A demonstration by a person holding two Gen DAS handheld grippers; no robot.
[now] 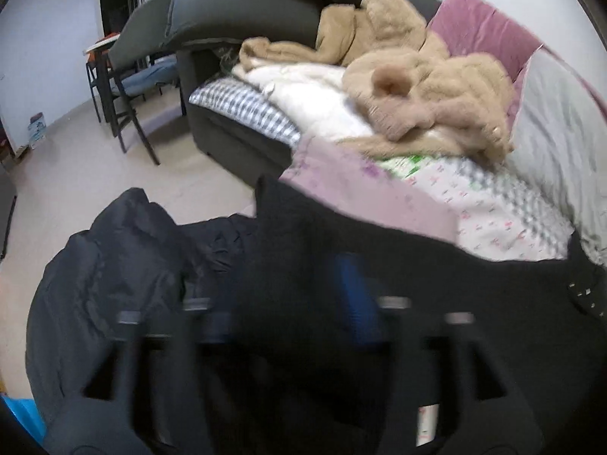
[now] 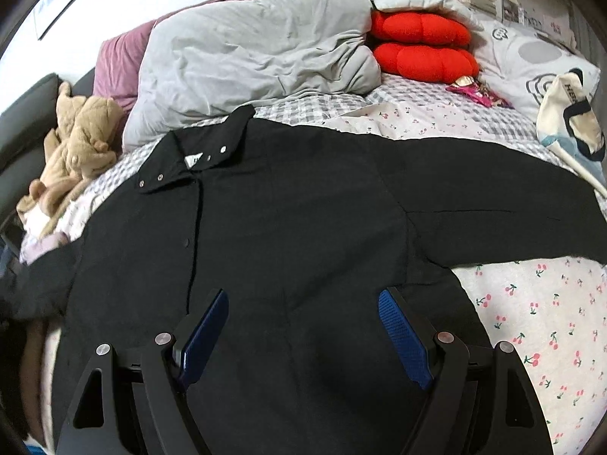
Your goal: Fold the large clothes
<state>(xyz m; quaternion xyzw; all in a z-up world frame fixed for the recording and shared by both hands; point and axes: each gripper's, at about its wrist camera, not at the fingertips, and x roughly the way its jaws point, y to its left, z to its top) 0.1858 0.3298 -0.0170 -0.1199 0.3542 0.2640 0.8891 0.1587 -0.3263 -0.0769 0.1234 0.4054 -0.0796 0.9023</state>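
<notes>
A large black shirt [image 2: 265, 208] lies spread front-up on the bed, its snap collar toward the far left and one sleeve stretched out to the right. My right gripper [image 2: 303, 314] hovers over the shirt's near part. It is open, and its blue pads [image 2: 404, 333] stand wide apart with nothing pinched. The left wrist view is motion-blurred. There my left gripper [image 1: 290, 295] is over the same black shirt [image 1: 417, 284]. Its jaws stand apart, with one blue pad [image 1: 356, 295] showing. Black cloth rises in a peak between and ahead of them, and I see no pinch on it.
A dark navy puffy jacket [image 1: 114, 265] lies at the bed's left edge. Beige fleece clothes [image 1: 428, 102] are heaped on the dark sofa [image 1: 235, 19]. A grey duvet [image 2: 246, 57], red cushions [image 2: 421, 45] and a cream tote bag [image 2: 569, 121] line the far side. Cherry-print sheet [image 2: 531, 303] shows at the right.
</notes>
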